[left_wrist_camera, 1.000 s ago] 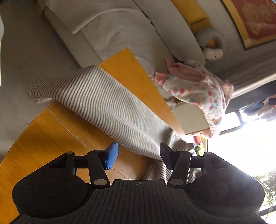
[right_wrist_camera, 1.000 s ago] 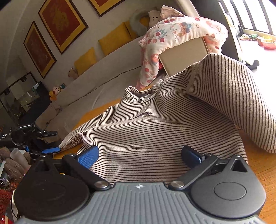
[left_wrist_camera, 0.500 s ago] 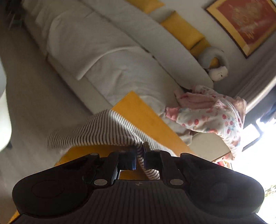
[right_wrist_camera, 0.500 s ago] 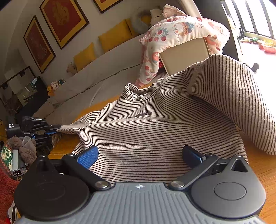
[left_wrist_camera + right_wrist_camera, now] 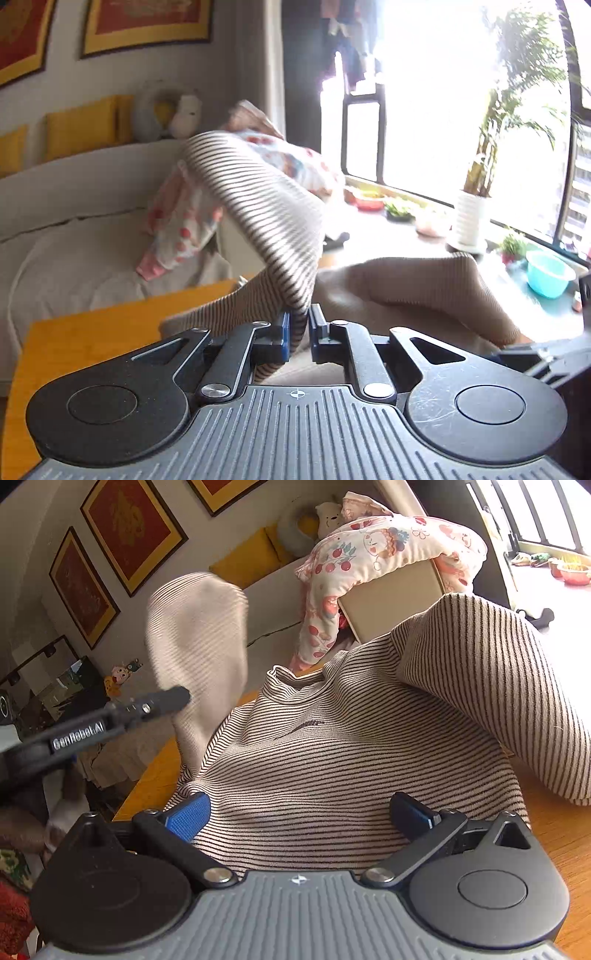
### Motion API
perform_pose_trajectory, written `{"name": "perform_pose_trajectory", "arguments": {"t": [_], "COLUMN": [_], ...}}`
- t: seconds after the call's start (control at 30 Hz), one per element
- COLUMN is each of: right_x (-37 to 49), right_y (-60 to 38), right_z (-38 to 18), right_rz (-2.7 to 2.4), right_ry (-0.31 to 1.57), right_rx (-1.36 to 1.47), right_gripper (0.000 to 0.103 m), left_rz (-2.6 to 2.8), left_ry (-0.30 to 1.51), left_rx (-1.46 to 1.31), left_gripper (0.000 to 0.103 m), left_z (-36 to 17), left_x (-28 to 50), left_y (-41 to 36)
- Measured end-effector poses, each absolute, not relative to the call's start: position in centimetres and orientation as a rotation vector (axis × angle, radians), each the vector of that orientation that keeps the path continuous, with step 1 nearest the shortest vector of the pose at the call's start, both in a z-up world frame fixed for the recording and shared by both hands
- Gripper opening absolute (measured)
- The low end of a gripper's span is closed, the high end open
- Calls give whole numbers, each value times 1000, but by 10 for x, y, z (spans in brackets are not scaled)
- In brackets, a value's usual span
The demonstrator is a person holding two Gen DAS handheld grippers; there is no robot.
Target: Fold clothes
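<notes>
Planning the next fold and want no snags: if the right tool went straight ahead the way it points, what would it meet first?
Most likely the striped shirt spread on the table: the open right tool points slightly down onto its body, with nothing between. Exact depth is unclear.

Home living room; sofa (image 5: 273, 602), yellow cushions (image 5: 247, 559), framed pictures (image 5: 133, 528)
</notes>
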State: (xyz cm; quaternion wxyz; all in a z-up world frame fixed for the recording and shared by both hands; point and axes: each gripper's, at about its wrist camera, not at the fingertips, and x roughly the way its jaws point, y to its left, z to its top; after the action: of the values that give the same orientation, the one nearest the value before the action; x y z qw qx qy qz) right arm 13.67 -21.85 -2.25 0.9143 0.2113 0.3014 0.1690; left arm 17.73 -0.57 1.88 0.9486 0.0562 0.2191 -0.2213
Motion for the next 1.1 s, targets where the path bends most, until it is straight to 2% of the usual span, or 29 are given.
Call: {"name": "perform_pose_trajectory", "arguments": {"t": [0.03, 0.07, 0.1, 0.13, 0.2, 0.47, 0.63, 0.77, 0.9, 0.93, 0.97, 1.03, 1.1], "right_x": [137, 137, 137, 137, 139, 146, 152, 150, 191, 203, 212, 226, 229], "right_y": [-219, -219, -219, -220, -221, -194, -146, -125, -132, -134, -133, -128, -109], "right_z": [-22, -22, -22, -23, -23, -27, -10, 39, 55, 50, 43, 32, 37], "right_rz": [348, 348, 343, 338, 342, 425, 501, 346, 207, 211, 226, 259, 305], "right_ry": [621, 621, 622, 622, 622, 639, 662, 456, 507, 564, 625, 714, 698], "right_rx": [436, 437, 439, 446, 462, 552, 379, 42, -52, -43, -31, -36, -107], "right_gripper": [103, 103, 103, 103, 103, 103, 102, 82, 62, 49, 26, 9, 5], "left_rz": [-479, -498, -508, -504, -471, -372, -308, -286, -302, -306, -300, -283, -263], "left_ry": [479, 503, 515, 524, 554, 595, 648, 640, 614, 606, 593, 580, 577], "left_rx": [122, 119, 112, 103, 109, 162, 70, 23, 35, 50, 83, 139, 179], "left_gripper": [28, 52, 67, 71, 85, 91, 96, 99, 101, 101, 101, 103, 103], "left_z": [9, 0, -7, -15, -27, -34, -34, -32, -23, -21, -19, -18, -17], "left_x": [175, 173, 170, 167, 165, 148, 133, 121, 120, 120, 122, 127, 134], "left_y": [-12, -15, -16, -13, -7, 33, 76, 92, 90, 88, 84, 80, 79]}}
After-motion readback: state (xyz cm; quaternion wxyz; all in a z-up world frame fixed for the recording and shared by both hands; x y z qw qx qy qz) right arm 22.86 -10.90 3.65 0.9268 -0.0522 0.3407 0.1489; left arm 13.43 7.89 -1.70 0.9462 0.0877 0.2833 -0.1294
